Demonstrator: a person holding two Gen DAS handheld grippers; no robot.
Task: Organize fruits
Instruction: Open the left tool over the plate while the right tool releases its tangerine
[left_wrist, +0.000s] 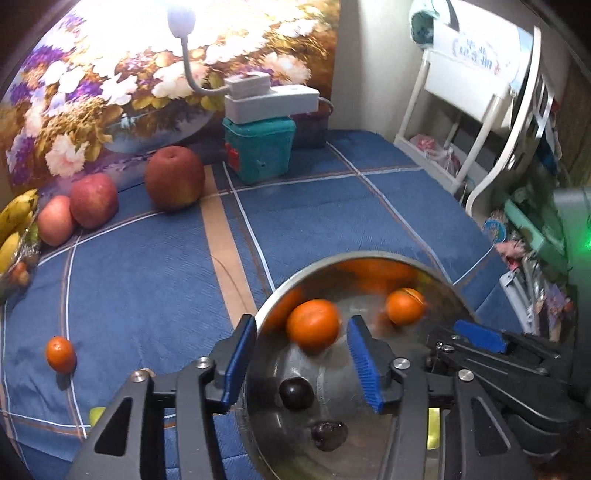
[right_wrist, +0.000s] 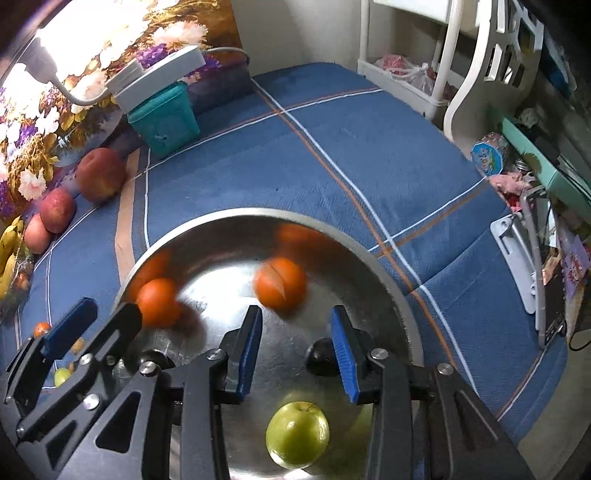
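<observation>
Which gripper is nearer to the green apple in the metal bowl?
Right. The right gripper hangs open directly above the green apple; the left gripper is off to its side, over the bowl's other edge.

The only writing in view is on a white panel (left_wrist: 476, 55) at the far right of the left wrist view, fixed to the top of a white rack (left_wrist: 436, 122) beside the table. It carries a line of dark blue characters that appear mirrored or inverted, and they are too blurred to read. No other label, brand, number or sign is legible in either view.
</observation>
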